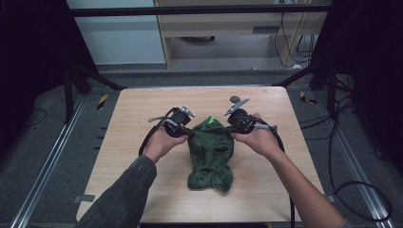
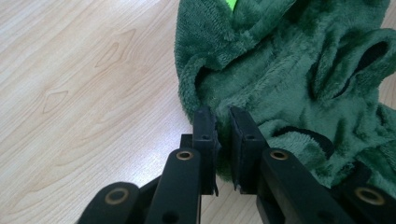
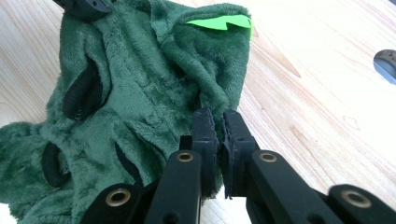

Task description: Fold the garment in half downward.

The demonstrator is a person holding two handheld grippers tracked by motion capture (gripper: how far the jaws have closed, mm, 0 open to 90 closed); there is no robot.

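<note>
Left gripper view: the left gripper (image 2: 223, 140) pinches the green plush garment (image 2: 289, 79) at one edge; the right gripper (image 3: 218, 140) clamps the opposite edge. It lies mid-table (image 1: 142, 114), seemingly being spread; next, pull outward evenly.

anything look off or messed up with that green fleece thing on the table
No damage shows. The green fleece garment lies crumpled and bunched rather than flat, pinched at opposite edges by the left gripper and right gripper. A bright green tab sticks out at its far end.

Green fleece garment (image 1: 209, 156) on wooden table (image 1: 133, 118)
</note>
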